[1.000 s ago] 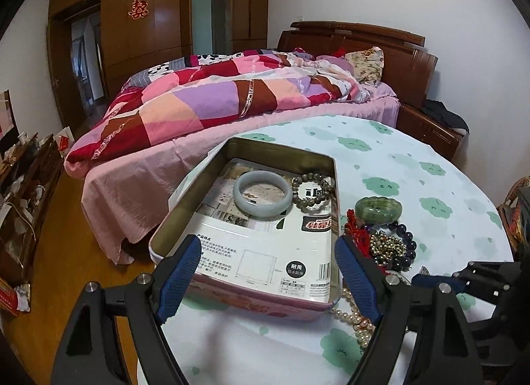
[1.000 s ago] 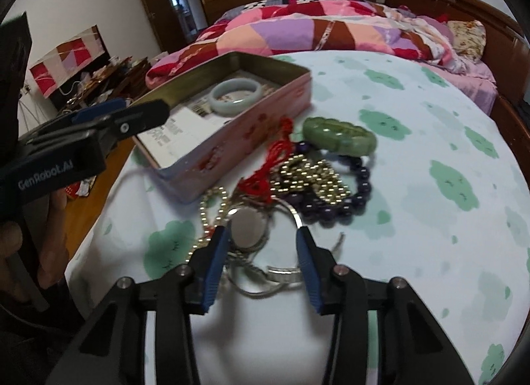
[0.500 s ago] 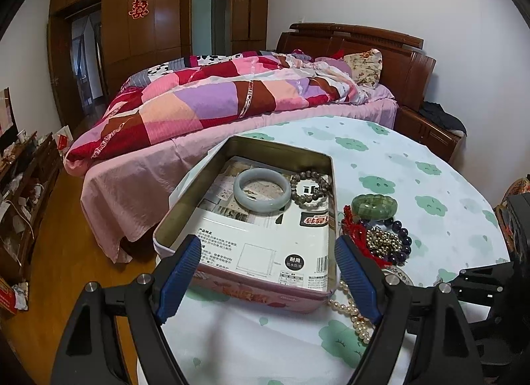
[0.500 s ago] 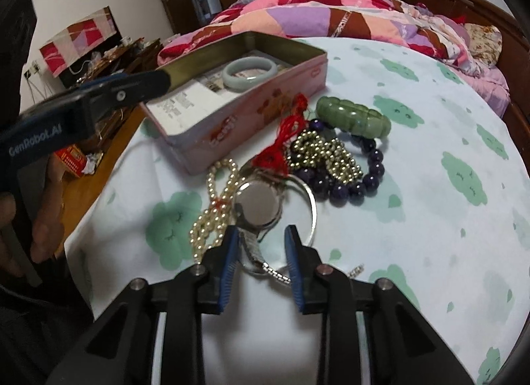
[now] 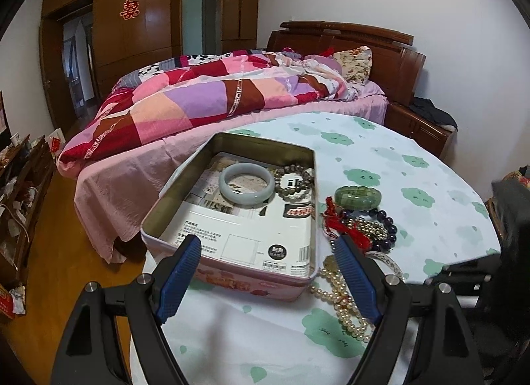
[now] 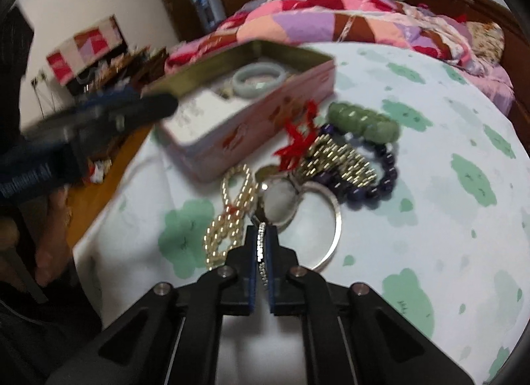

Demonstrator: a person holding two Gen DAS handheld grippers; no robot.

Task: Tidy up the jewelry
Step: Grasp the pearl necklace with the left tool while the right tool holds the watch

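Note:
An open pink tin sits on the cloud-print tablecloth and holds a pale jade bangle and a grey bead bracelet. Right of it lies a heap: a green jade bracelet, purple beads, gold beads, a red tassel, a pearl string, a silver bangle and a watch. My right gripper is shut on the watch's silver band. At the tin's near edge my left gripper hovers open, nothing between its fingers.
The round table stands against a bed with a patchwork quilt. A wooden headboard is behind it, and wood floor and low shelves lie to the left. A person's hand holds the left tool.
My right gripper's jaws have closed from wide apart onto the watch band. The left gripper has stayed open and nearly still by the tin.

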